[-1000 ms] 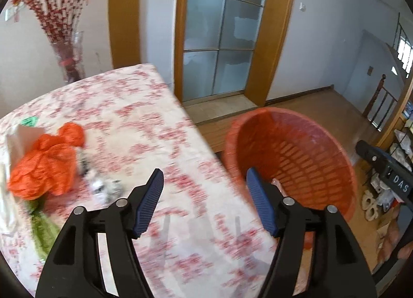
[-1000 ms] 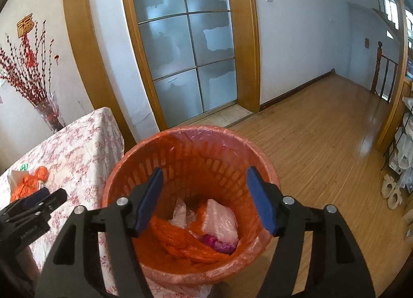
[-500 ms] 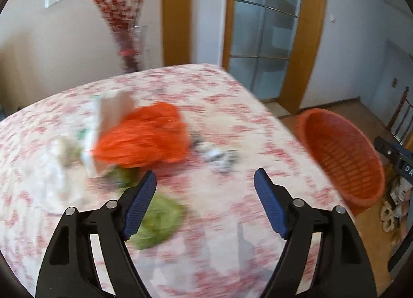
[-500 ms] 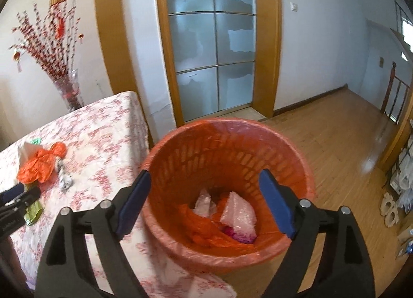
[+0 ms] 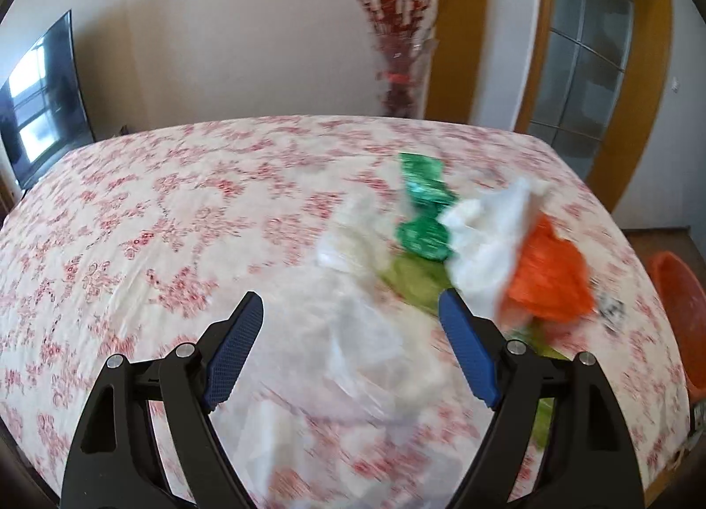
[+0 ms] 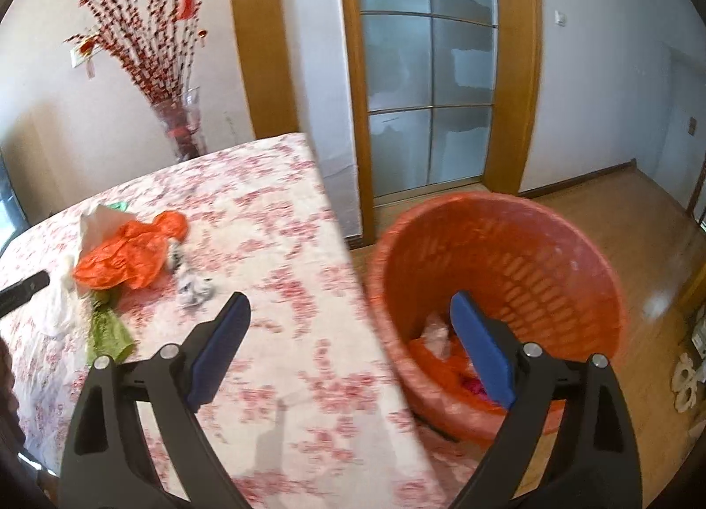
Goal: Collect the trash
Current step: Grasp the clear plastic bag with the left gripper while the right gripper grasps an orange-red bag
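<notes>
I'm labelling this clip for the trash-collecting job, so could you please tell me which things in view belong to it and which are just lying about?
Belongs to the job:
- orange plastic bag
- white bag
- green wrappers
- crumpled scrap
- clear plastic
- orange basket

Just there:
- vase of red branches
- television
- glass door
- tablecloth

A lived-in home, a dining or sitting room. The worktop (image 5: pixel 176 218) wears a red-flowered cloth, and a glass vase (image 6: pixel 183 129) of red berry branches stands behind it. A flat television (image 5: pixel 44 99) hangs on the wall. Wood-framed glass doors (image 6: pixel 430 81) open off a wooden floor (image 6: pixel 617 209), where slippers (image 6: pixel 686 381) lie by the wall.
</notes>
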Demonstrator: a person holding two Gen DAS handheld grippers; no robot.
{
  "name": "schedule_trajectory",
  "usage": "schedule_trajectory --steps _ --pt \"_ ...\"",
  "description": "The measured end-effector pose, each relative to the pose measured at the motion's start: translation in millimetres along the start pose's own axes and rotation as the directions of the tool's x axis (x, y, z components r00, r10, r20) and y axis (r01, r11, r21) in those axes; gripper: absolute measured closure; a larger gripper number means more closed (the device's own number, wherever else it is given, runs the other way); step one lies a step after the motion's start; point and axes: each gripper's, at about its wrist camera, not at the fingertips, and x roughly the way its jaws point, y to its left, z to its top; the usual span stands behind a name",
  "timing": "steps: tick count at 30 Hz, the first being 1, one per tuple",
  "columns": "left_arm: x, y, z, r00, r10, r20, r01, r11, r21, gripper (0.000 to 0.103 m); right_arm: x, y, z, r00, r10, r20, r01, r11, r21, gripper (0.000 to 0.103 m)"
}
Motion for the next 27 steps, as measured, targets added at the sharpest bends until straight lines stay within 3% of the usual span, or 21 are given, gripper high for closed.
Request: schedule_trajectory --steps 10,15,20,27 --pt "53 14 16 0.997 0.0 -0.083 -0.001 1.0 -0.004 0.024 14 26 -1 0.999 0.01 -0.041 -0.011 1.0 -0.018 0.013" --pt "70 20 17 0.99 -0.013 -0.137 0.009 0.999 -0.031 0.037 19 41 1 0.999 0.021 -0.049 -0.023 0.999 -0.042 0.013" --pt "66 27 17 0.992 -0.024 -0.124 0.017 0.998 -0.054 0.065 22 61 2 0.997 0.047 -0.055 -0.051 0.996 -0.074 0.013" --pt "51 51 10 0.995 -0.021 -0.102 0.013 0.996 -0.086 0.069 27 94 12 0.993 0.107 -0.053 -0.112 0.988 -0.105 0.013"
